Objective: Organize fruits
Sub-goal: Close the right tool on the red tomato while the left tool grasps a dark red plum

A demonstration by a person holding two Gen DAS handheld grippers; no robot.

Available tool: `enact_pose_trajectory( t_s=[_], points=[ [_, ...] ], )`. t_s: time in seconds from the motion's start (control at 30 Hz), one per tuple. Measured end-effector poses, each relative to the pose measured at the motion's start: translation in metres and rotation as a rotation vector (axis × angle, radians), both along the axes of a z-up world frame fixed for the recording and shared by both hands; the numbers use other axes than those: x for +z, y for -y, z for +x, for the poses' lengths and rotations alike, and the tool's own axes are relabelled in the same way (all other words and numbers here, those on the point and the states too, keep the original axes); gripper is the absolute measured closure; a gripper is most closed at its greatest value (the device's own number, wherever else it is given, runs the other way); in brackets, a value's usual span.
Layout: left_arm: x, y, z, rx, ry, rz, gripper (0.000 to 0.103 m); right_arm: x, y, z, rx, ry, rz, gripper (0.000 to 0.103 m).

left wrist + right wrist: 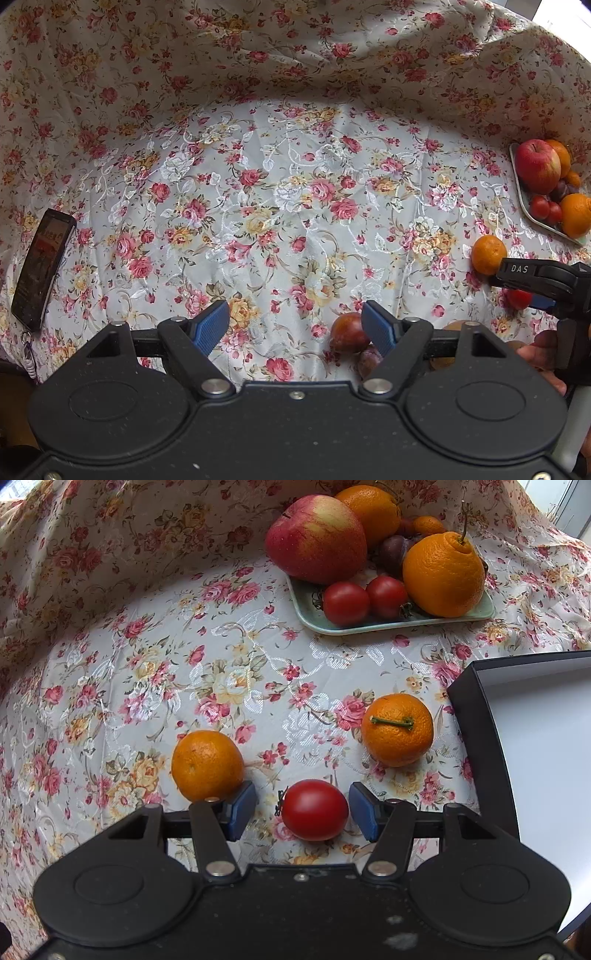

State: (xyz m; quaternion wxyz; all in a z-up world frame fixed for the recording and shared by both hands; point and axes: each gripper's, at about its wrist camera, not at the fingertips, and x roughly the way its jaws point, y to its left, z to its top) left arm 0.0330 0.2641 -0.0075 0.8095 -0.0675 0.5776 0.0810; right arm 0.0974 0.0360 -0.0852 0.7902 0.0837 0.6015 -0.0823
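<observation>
My right gripper points down at the flowered cloth and stands open around a red tomato. A small gap shows beside each blue pad. A mandarin lies by its left finger and a stemmed mandarin sits to the far right. In the left wrist view the right gripper straddles the tomato next to a mandarin. My left gripper is open and holds nothing. A reddish plum lies against its right finger.
A pale green tray at the back holds an apple, oranges, two tomatoes and plums. A black box with a white inside stands at the right. A dark flat device lies far left. The cloth rises behind as a backdrop.
</observation>
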Motion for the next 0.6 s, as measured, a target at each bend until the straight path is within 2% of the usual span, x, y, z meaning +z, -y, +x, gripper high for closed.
enact_pose_trajectory(
  t_s=[0.1, 0.17, 0.33, 0.6],
  points=[
    [-0.005, -0.001, 0.004, 0.005, -0.013, -0.01, 0.025, 0.002, 0.003, 0.001, -0.005, -0.016, 0.001, 0.05],
    [-0.008, -0.001, 0.007, 0.017, -0.023, -0.019, 0.025, 0.003, 0.006, 0.004, -0.008, -0.034, 0.008, 0.062],
    [-0.016, 0.004, 0.015, 0.004, -0.058, -0.06, 0.027, 0.004, 0.018, 0.008, -0.037, -0.088, 0.072, 0.063],
    [-0.037, 0.023, 0.025, -0.051, -0.097, -0.063, 0.027, 0.016, 0.033, 0.008, -0.112, -0.138, 0.186, 0.063]
  ],
)
